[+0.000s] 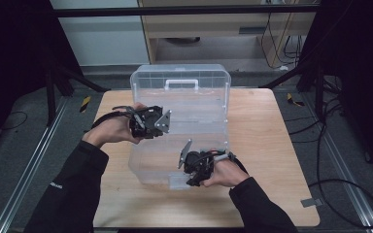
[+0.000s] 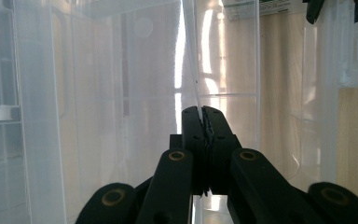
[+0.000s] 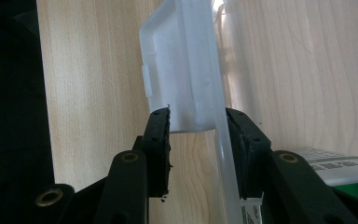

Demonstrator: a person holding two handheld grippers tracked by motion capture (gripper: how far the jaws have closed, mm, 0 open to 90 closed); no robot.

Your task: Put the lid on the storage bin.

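Clear storage box point(image 1: 184, 131) sits mid-tabletop point(image 1: 267, 145), lid up. Your left gripper point(image 2: 200, 114) jaws are clamped on a thin inner edge, right gripper point(image 3: 198, 123) jaws grip the front latch tab point(image 3: 179, 70). Pull unevenly and the thin plastic slips out or the box skids

A light wooden table point(image 1: 272, 145) is standing on grey carpeted floor point(image 1: 19, 145), with metal rails point(image 1: 34, 160) running along both sides. Black frame legs point(image 1: 53, 92) are rising at the back, cables point(image 1: 340, 145) are trailing at right, and pale cabinets point(image 1: 213, 24) are lining the wall
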